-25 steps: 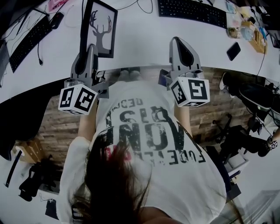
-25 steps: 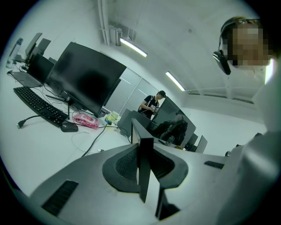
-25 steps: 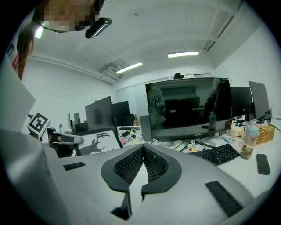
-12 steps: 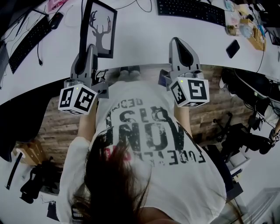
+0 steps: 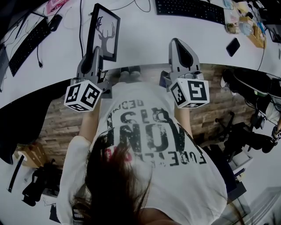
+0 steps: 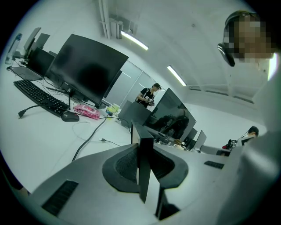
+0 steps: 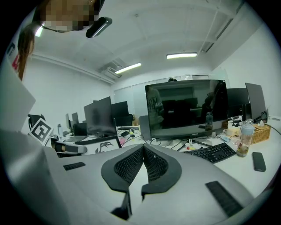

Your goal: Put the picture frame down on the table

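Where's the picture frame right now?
Upper left of the head view: the picture frame is clamped edge-on in the left claw, over the white table, with a black keyboard further left.

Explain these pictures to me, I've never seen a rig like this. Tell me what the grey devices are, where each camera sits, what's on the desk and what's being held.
There is no robot here: a person holds a grabbing tool with two fingers in each hand. The head view looks down from a camera on the person's head. The other two views ride on the tools and look along their fingers. The left gripper is shut on the edge of a picture frame showing a deer with antlers, by the near edge of the white table. Whether the frame touches the table isn't clear. The right gripper is shut and empty. A keyboard and a phone lie on the table.
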